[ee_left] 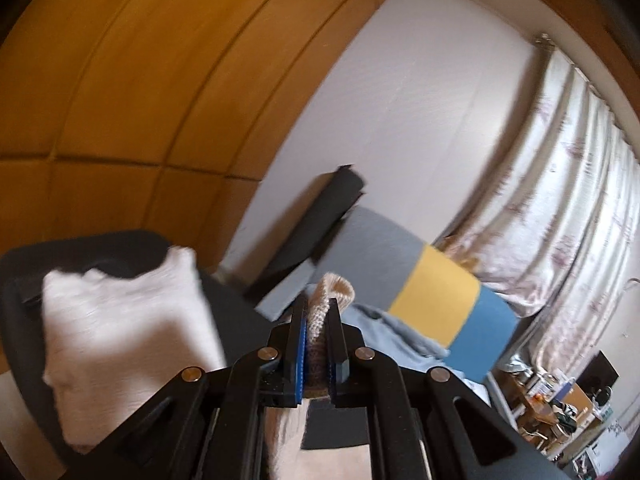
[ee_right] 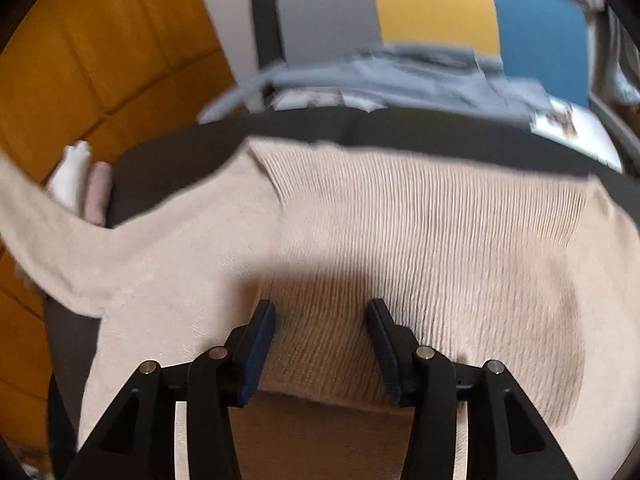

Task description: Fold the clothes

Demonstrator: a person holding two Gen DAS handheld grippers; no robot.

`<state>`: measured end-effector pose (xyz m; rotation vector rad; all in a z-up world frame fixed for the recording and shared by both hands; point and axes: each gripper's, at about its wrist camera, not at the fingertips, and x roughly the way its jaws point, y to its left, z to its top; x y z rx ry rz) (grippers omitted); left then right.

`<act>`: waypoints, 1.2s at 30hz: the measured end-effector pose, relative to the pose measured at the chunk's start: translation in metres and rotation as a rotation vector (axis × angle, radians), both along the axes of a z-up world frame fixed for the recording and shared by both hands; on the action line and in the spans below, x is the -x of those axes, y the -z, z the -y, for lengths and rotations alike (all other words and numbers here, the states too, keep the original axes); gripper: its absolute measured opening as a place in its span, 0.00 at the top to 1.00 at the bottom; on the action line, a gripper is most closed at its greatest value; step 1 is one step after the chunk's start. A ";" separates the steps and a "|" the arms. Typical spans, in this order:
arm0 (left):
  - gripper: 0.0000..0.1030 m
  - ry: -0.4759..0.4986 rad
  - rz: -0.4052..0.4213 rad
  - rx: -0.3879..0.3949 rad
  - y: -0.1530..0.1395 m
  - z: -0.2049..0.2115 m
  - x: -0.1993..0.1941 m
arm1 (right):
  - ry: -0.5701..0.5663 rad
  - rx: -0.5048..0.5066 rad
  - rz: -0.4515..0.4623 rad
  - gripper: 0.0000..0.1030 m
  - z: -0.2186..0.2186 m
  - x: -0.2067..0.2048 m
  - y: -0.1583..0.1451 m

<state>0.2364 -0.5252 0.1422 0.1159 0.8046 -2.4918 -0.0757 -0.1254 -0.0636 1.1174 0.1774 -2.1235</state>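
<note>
Beige ribbed sweater (ee_right: pixel 400 240): spread over the dark surface (ee_right: pixel 168 144), one sleeve (ee_right: pixel 60 236) lifted toward its left edge; folding judged barely begun, while a white folded garment (ee_right: pixel 72 172) and a pink one (ee_right: pixel 98 192) sit stacked at the far left corner. Left hand-held gripper (ee_left: pixel 318 320) clenched on a bunched piece of the knit; right hand-held gripper (ee_right: pixel 322 320) released, jaws apart just above the sweater's near hem.

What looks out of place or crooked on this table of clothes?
One thing: the beige sweater lies flat on the dark table except for its sleeve, which is lifted off to the side. The left claw is shut on knit beige fabric. The right claw hangs open over the sweater's body. No damage shows.
</note>
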 end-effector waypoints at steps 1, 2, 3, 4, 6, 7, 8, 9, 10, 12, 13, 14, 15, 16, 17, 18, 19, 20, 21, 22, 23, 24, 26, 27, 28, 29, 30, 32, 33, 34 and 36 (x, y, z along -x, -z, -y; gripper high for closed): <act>0.94 0.015 -0.014 0.008 -0.007 -0.006 0.003 | -0.011 -0.003 -0.004 0.52 0.002 0.001 -0.005; 0.94 0.028 -0.038 0.014 -0.014 -0.011 0.002 | -0.018 0.015 -0.020 0.52 0.004 0.002 -0.010; 0.94 0.032 -0.058 0.028 -0.021 -0.016 -0.001 | -0.022 0.032 -0.047 0.52 0.007 0.004 -0.016; 0.94 0.032 -0.070 0.042 -0.025 -0.020 -0.005 | -0.021 0.041 -0.076 0.52 0.013 0.008 -0.023; 0.94 0.028 -0.091 0.056 -0.031 -0.025 -0.013 | -0.030 0.057 -0.074 0.56 0.028 0.024 -0.031; 0.94 0.024 -0.101 0.057 -0.033 -0.026 -0.018 | -0.031 0.052 -0.069 0.62 0.039 0.033 -0.033; 0.94 0.016 -0.106 0.045 -0.032 -0.025 -0.023 | -0.033 0.044 -0.063 0.64 0.050 0.043 -0.035; 0.94 0.020 -0.109 0.024 -0.027 -0.022 -0.027 | -0.036 0.024 -0.054 0.66 0.062 0.054 -0.034; 0.94 0.020 -0.087 0.009 -0.019 -0.020 -0.027 | -0.039 0.001 -0.043 0.66 0.074 0.064 -0.031; 0.94 0.021 -0.044 -0.019 -0.003 -0.015 -0.028 | -0.051 -0.067 0.003 0.68 0.096 0.082 -0.015; 0.93 0.019 -0.021 -0.033 0.009 -0.014 -0.028 | -0.051 -0.104 0.037 0.68 0.103 0.086 -0.004; 0.91 0.018 0.002 -0.047 0.022 -0.012 -0.028 | -0.046 -0.132 0.058 0.68 0.108 0.089 0.003; 0.80 0.016 0.025 -0.061 0.034 -0.010 -0.028 | -0.028 -0.122 0.033 0.68 0.107 0.086 0.002; 0.79 0.004 0.044 -0.076 0.050 -0.010 -0.031 | -0.010 -0.106 0.011 0.67 0.106 0.082 -0.002; 0.79 -0.012 0.070 -0.103 0.068 -0.010 -0.032 | 0.007 -0.071 -0.001 0.66 0.104 0.072 -0.010; 0.79 -0.027 0.096 -0.130 0.086 -0.009 -0.032 | 0.016 -0.027 -0.007 0.60 0.102 0.061 -0.018; 0.79 -0.036 0.117 -0.160 0.103 -0.009 -0.032 | -0.003 0.043 0.007 0.47 0.101 0.048 -0.025; 0.79 -0.053 0.140 -0.207 0.126 -0.010 -0.034 | -0.029 0.096 0.026 0.41 0.104 0.037 -0.031; 0.79 -0.056 0.148 -0.244 0.141 -0.012 -0.036 | -0.075 0.152 0.054 0.37 0.112 0.021 -0.036; 0.79 -0.059 0.155 -0.281 0.156 -0.013 -0.039 | -0.141 0.194 0.096 0.37 0.123 0.004 -0.039; 0.79 -0.054 0.161 -0.316 0.170 -0.017 -0.041 | -0.203 0.230 0.141 0.37 0.136 -0.012 -0.040; 0.79 -0.050 0.171 -0.344 0.182 -0.022 -0.044 | -0.250 0.241 0.198 0.37 0.151 -0.025 -0.036; 0.79 -0.045 0.190 -0.360 0.195 -0.031 -0.050 | -0.343 0.262 0.311 0.37 0.183 -0.052 -0.028; 0.79 -0.043 0.198 -0.356 0.199 -0.037 -0.056 | -0.385 0.267 0.360 0.37 0.198 -0.065 -0.023; 0.79 -0.042 0.206 -0.351 0.203 -0.042 -0.061 | -0.408 0.251 0.381 0.38 0.215 -0.076 -0.017; 0.79 -0.040 0.213 -0.347 0.207 -0.048 -0.066 | -0.429 0.236 0.399 0.38 0.231 -0.086 -0.012; 0.79 -0.036 0.216 -0.347 0.208 -0.051 -0.069 | -0.443 0.226 0.401 0.39 0.241 -0.093 -0.008; 0.79 -0.017 0.225 -0.353 0.212 -0.056 -0.073 | -0.462 0.209 0.411 0.39 0.254 -0.108 0.000; 0.79 -0.008 0.229 -0.359 0.213 -0.058 -0.071 | -0.468 0.195 0.416 0.39 0.262 -0.110 0.004; 0.79 0.001 0.233 -0.365 0.214 -0.061 -0.070 | -0.473 0.181 0.419 0.46 0.270 -0.111 0.008; 0.79 0.023 0.238 -0.372 0.216 -0.066 -0.066 | -0.494 0.154 0.393 0.92 0.276 -0.116 0.007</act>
